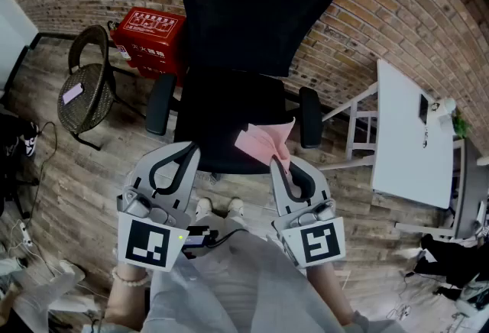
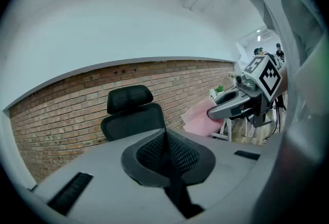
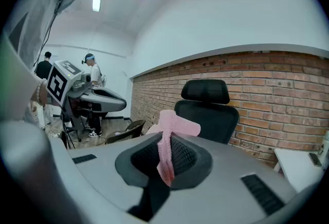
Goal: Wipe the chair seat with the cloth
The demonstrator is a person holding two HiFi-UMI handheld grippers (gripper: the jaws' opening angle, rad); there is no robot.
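Note:
A black office chair [image 1: 229, 118] stands in front of me against the brick wall, its seat just beyond both grippers. My right gripper [image 1: 276, 163] is shut on a pink cloth [image 1: 263, 142], which hangs over the seat's front right part. In the right gripper view the cloth [image 3: 172, 130] is pinched between the closed jaws and sticks up in front of the chair [image 3: 208, 107]. My left gripper [image 1: 186, 147] hovers at the seat's front left edge, shut with nothing in it. The left gripper view shows the chair [image 2: 131, 110] and the cloth [image 2: 200, 121] at right.
A wicker chair [image 1: 85, 87] and a red box [image 1: 149, 37] stand at the left by the wall. A white table [image 1: 412, 133] is at the right. Cables and shoes lie on the wooden floor at far left. People stand far off [image 3: 92, 71].

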